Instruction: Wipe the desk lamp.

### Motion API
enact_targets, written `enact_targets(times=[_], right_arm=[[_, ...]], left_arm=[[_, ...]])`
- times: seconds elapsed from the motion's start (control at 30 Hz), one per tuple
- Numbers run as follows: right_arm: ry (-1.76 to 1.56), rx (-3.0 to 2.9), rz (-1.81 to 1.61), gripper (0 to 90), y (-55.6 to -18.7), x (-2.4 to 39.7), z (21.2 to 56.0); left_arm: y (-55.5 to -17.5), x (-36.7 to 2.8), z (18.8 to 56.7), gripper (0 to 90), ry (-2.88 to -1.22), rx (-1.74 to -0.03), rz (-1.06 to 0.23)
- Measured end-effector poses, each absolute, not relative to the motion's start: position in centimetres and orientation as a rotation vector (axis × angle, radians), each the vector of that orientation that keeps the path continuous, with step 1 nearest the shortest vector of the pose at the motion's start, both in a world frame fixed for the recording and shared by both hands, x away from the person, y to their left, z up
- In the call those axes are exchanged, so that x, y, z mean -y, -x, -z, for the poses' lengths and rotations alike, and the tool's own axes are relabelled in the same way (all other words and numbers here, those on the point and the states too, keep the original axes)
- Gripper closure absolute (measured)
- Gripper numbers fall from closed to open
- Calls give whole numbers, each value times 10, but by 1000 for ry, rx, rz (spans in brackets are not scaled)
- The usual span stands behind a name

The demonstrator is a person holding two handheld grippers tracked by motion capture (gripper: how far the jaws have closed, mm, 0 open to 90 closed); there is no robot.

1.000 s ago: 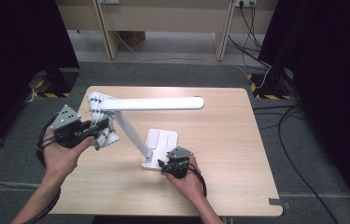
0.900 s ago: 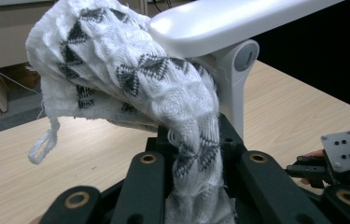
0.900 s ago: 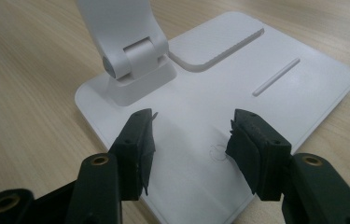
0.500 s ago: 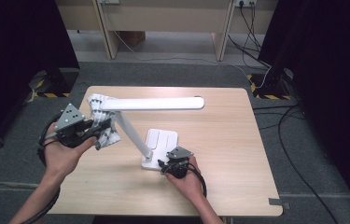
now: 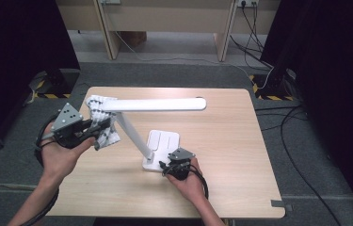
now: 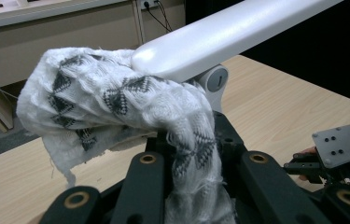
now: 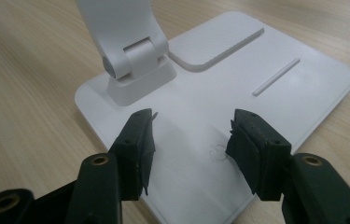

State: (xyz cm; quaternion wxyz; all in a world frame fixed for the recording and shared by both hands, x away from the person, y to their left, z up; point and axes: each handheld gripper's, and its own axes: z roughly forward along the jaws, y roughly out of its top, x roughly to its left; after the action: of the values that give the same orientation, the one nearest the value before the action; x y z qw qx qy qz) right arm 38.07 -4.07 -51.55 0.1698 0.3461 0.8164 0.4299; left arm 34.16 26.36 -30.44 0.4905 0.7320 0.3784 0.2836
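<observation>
Your left hand-held gripper [image 6: 186, 186] is pinching a white patterned cloth [image 6: 116, 102] against the near end of the lamp head [image 6: 228, 37]. Your right hand-held gripper [image 7: 191, 135] is hovering spread over the lamp base [image 7: 298, 84], its power symbol [image 7: 215, 150] showing between the jaws. The wooden table [image 5: 221, 136] is standing on grey carpet [image 5: 174, 70].

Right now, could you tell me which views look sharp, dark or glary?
High view: evenly lit pale wooden table, black surroundings. Left gripper view: white grey-patterned knitted cloth sharp, soft sheen on the white lamp head. Right gripper view: flat white lamp base clear, no glare.
</observation>
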Motion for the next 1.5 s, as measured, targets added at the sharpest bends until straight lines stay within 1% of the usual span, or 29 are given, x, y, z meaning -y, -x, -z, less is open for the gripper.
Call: enact_targets(times=[0.27, 0.47, 0.8, 0.93, 1.1, 1.47, 1.5], right_arm=[[-984, -2320, -1222, 495, -381, 41, 516], [-983, -2319, -1222, 495, -381, 41, 516], [-984, -2319, -1222, 495, -381, 41, 516], [-984, -2319, -1222, 495, -381, 41, 516], [-984, -2319, -1222, 495, -381, 41, 516], [-984, -2319, -1222, 495, -381, 41, 516], [-983, -2319, -1222, 495, -381, 41, 516]], left_arm=[[-341, -267, 310, 766, -1729, -917, -688], [-342, -263, 311, 765, -1769, -894, -706], [-343, -256, 319, 764, -1839, -876, -696], [-346, -255, 323, 763, -1866, -833, -717], [-346, -254, 332, 763, -1891, -836, -693], [-347, -248, 345, 762, -1924, -805, -684], [-346, -247, 348, 762, -1927, -819, -666]])
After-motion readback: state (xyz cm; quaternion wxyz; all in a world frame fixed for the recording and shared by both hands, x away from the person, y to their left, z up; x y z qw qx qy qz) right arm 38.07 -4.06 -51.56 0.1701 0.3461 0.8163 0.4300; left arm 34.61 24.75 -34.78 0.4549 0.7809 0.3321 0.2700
